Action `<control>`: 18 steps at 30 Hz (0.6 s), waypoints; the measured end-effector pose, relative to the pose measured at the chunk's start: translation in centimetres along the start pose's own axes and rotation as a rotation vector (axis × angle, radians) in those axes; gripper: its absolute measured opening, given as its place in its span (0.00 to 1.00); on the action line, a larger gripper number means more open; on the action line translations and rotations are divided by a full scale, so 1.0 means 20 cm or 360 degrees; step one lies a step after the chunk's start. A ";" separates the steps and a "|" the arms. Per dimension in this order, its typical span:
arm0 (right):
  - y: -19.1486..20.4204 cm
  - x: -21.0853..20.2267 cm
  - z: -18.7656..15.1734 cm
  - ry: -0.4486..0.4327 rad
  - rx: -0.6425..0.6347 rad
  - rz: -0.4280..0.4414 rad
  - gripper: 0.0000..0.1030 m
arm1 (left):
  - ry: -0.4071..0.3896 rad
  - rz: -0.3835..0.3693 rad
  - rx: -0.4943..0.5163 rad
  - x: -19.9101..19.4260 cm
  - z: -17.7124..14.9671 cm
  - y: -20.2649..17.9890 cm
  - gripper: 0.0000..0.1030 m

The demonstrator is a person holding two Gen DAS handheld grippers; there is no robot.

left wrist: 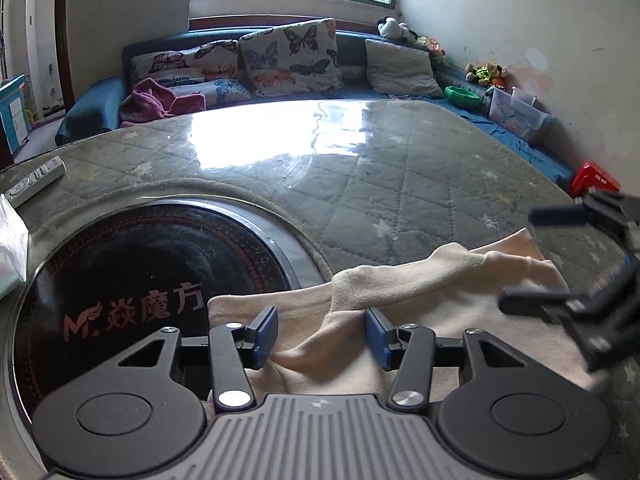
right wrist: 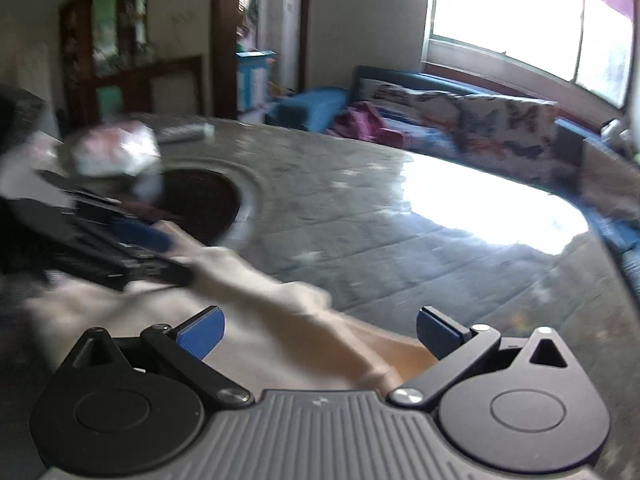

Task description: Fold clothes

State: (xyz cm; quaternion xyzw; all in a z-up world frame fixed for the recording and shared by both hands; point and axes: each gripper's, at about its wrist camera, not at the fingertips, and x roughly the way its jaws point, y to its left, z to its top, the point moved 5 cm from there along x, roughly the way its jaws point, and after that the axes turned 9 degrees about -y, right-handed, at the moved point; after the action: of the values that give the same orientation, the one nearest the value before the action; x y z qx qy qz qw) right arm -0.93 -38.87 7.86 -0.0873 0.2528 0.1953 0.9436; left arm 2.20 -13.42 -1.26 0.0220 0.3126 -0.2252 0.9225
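Two blue-padded fingers of the left gripper [left wrist: 322, 334] stood apart over a cream garment [left wrist: 400, 300] in the left wrist view, neither pad pressing on the cloth, so that claw was released. The garment lay rumpled on the near part of a quilted grey table cover [left wrist: 400, 184] under glossy clear sheeting, its left edge lapping onto a round black heater plate [left wrist: 132, 276] set into the tabletop (red lettering showed on it). A raised fold ran across the cloth toward the right gripper [left wrist: 532, 256], which came in from the right edge with its fingers spread above the garment's far corner. A remote control [left wrist: 36, 178] lay at the table's left rim, and butterfly-print cushions [left wrist: 288, 56] leaned on a blue sofa [left wrist: 96, 108] under the window.

The right wrist view was blurred. There the right gripper [right wrist: 320, 332] was also released, its pads wide apart with the garment's [right wrist: 120, 320] long fold passing beneath and between them, untouched as far as the blur allowed. The left gripper [right wrist: 160, 256] reached in from the left over the cloth, beside the heater plate [right wrist: 200, 200]
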 end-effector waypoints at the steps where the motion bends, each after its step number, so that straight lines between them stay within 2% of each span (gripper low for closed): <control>1: -0.01 0.03 0.00 0.0022 -0.0029 -0.0041 1.00 | 0.0001 0.0000 0.0000 0.00 0.00 0.00 0.52; 5: -0.03 0.15 -0.03 0.0126 -0.0101 -0.0169 1.00 | 0.0010 0.0005 0.0000 0.01 0.00 0.00 0.53; 12: -0.07 0.10 0.01 0.0054 -0.0004 -0.0167 1.00 | 0.0002 0.0033 0.0005 -0.01 0.01 -0.01 0.57; 16: -0.06 0.06 -0.01 0.0059 -0.0022 -0.0175 1.00 | 0.0008 0.0076 0.0002 0.00 0.00 0.00 0.68; 18: -0.05 0.05 -0.04 0.0080 -0.0040 -0.0193 1.00 | 0.0007 0.0086 -0.0012 0.00 0.00 0.01 0.69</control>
State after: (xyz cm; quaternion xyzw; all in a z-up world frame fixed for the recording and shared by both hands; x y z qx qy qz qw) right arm -0.02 -39.54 6.70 -0.1190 0.2681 0.1388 0.9459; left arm 2.24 -13.25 -1.37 0.0274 0.3147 -0.1991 0.9277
